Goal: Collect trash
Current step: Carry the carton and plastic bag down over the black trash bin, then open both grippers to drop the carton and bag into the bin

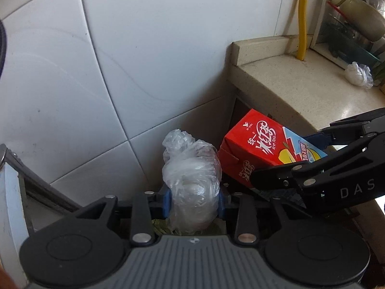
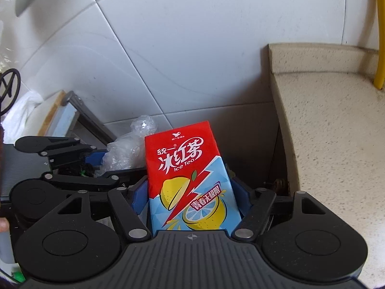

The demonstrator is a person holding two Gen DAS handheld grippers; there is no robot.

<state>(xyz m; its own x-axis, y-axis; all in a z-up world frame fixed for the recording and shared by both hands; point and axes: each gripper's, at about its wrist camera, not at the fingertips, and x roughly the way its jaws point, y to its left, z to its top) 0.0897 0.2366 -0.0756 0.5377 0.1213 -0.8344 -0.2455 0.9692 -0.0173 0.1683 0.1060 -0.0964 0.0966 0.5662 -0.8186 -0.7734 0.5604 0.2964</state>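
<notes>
A crumpled clear plastic bag (image 1: 190, 168) sits between the blue pads of my left gripper (image 1: 194, 202), which is shut on it. To its right, a red and blue ice tea carton (image 1: 255, 144) tilts between the fingers of my right gripper (image 1: 284, 159). In the right wrist view the carton (image 2: 185, 168) stands upright in my right gripper (image 2: 192, 200), blue pads pressed on both its sides. My left gripper (image 2: 105, 166) with the plastic bag (image 2: 130, 144) is close by on the left. Both grippers point down into the gap between the tiled wall and the counter.
A speckled stone counter (image 1: 300, 84) ends right beside the carton. On it are a yellow pipe (image 1: 302, 24), a small white bag (image 1: 359, 74) and a dish rack (image 1: 356, 24). White wall tiles (image 1: 120, 60) lie ahead. A metal-edged board (image 1: 36, 180) leans at the left.
</notes>
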